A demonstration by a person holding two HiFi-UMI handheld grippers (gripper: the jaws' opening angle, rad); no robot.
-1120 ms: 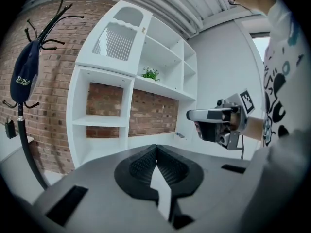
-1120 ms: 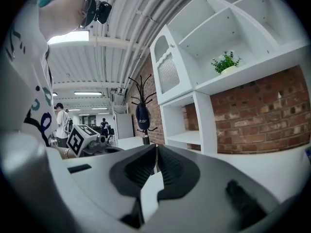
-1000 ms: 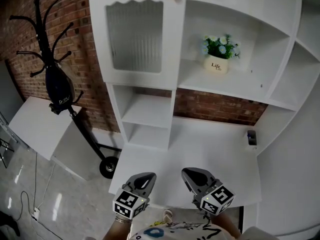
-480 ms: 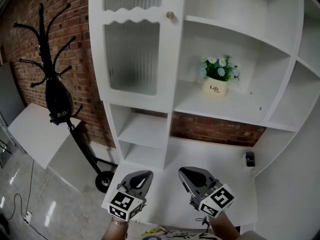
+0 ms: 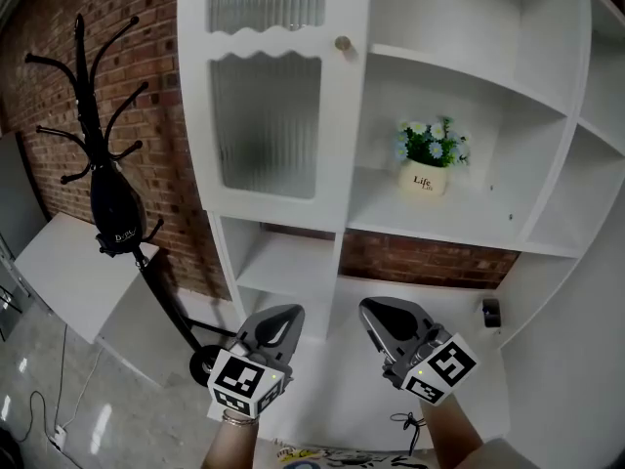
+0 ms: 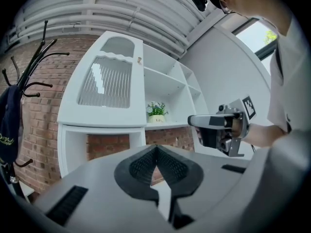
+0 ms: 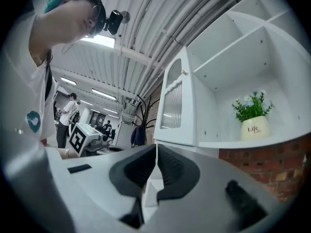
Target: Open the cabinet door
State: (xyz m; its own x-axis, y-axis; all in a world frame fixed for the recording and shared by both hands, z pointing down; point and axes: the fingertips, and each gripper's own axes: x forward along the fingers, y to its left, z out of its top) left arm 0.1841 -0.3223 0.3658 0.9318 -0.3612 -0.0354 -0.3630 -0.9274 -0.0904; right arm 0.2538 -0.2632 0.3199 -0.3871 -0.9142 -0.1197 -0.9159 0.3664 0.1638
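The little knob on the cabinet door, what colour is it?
Gold. The knob sits on the white cabinet door; the head view shows it best.

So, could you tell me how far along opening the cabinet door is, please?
Nothing looks done yet: the cabinet door is shut. In hand: the left gripper and right gripper, both shut and empty, are held low, well below the door's knob. Left to do: reach the knob, grip it and swing the door open.

cabinet door [image 5: 266,125]: left of flower pot [image 5: 427,178] | coat rack [image 5: 90,130]: far left
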